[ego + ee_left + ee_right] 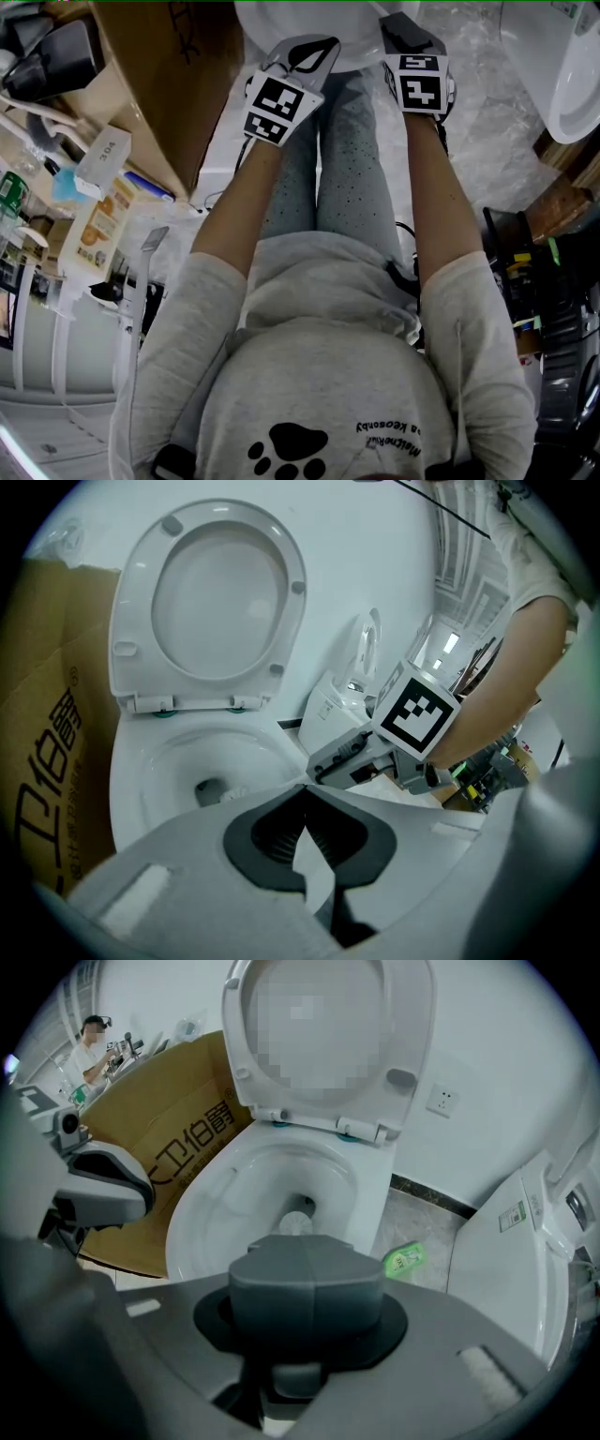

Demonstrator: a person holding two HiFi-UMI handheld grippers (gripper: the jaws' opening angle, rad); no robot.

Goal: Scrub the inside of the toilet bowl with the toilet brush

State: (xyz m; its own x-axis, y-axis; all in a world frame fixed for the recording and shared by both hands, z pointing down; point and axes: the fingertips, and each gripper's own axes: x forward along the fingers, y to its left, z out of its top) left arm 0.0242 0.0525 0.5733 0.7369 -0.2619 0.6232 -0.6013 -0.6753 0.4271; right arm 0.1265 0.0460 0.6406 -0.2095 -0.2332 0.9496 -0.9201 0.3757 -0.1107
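Sitting in toilet bowl (220,1194): toilet brush (296,1224).

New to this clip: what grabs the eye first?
The white toilet, lid raised against the wall, fills both gripper views. A big brown cardboard box stands close at its left, and the right gripper view shows a small green item on the floor at its right. The left gripper and right gripper hang shut before it.
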